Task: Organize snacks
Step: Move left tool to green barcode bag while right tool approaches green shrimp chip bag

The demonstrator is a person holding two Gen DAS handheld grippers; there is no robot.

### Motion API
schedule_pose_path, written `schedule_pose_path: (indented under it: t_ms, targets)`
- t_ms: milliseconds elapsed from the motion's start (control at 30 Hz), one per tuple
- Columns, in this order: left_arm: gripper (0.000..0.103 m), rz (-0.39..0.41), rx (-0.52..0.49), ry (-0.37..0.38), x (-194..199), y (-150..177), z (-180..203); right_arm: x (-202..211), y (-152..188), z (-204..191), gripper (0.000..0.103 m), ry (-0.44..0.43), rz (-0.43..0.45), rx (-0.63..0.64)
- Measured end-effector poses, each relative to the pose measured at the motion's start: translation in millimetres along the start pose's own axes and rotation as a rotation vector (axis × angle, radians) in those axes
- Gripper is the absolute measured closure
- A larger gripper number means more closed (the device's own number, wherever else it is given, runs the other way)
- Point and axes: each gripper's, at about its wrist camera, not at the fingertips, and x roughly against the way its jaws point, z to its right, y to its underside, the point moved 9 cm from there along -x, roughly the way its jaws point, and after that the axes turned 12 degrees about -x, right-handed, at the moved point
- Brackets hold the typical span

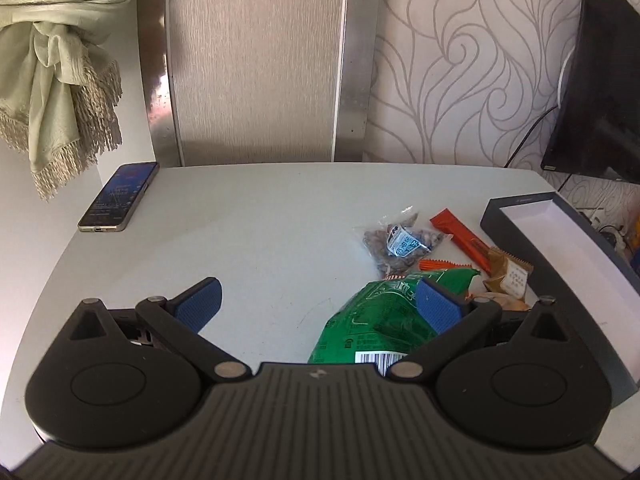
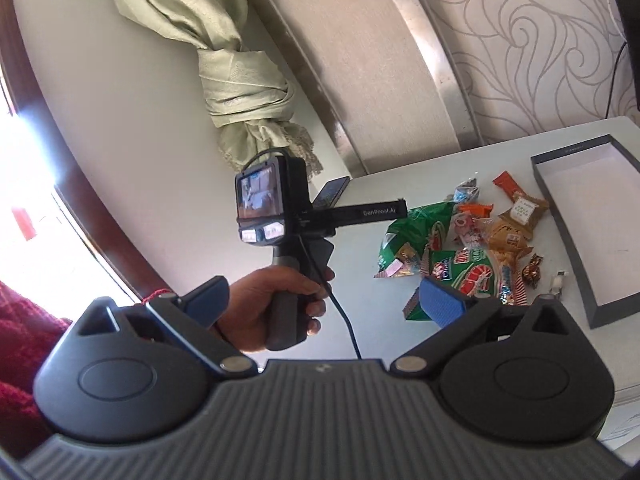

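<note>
A heap of snacks lies on the white table (image 1: 260, 220). In the left wrist view I see a green bag (image 1: 376, 320), a clear bag of nuts (image 1: 400, 242), an orange bar (image 1: 460, 236) and a tan packet (image 1: 510, 276). My left gripper (image 1: 320, 304) hangs open just left of the heap, its right pad (image 1: 438, 306) over the green bag and nothing between the pads. In the right wrist view, the right gripper (image 2: 324, 304) stands wide open and empty, above and short of the snack pile (image 2: 472, 248). A hand (image 2: 264, 304) holds the left gripper (image 2: 402, 210) there.
A dark shallow box (image 1: 520, 200) with a white inside lies open to the right of the snacks, also in the right wrist view as the box (image 2: 572, 147). A phone (image 1: 120, 196) rests at the table's far left corner. A knotted curtain (image 1: 60, 92) hangs left; a dark screen (image 1: 600, 92) stands far right.
</note>
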Motion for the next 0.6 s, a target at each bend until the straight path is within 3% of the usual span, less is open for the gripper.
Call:
schedule_pose_path:
  t_ms: [100, 267, 333, 433, 500, 567, 600]
  targets:
    - [0.000, -0.015, -0.033, 0.002, -10, 2, 7, 7, -2, -8, 0.000, -0.012, 0.031, 0.051]
    - [0.000, -0.003, -0.078, 0.007, -22, -3, 13, 2, 1, -17, 0.000, -0.015, -0.014, 0.120]
    - [0.000, 0.004, -0.100, 0.011, -25, -4, 15, 1, -3, -19, 0.000, 0.048, -0.006, 0.182]
    - [0.000, 0.012, -0.118, 0.001, -29, -5, 13, 4, -16, -22, 0.000, 0.162, 0.082, 0.354]
    - [0.000, 0.011, -0.129, -0.011, -31, -7, 11, 6, -27, -13, 0.000, 0.231, 0.138, 0.403]
    - [0.000, 0.014, -0.135, -0.036, -33, -9, 4, -2, -30, 7, 0.000, 0.262, 0.076, 0.360]
    - [0.000, 0.011, -0.135, -0.038, -35, -9, 0, -12, -27, 23, 0.000, 0.257, -0.004, 0.308]
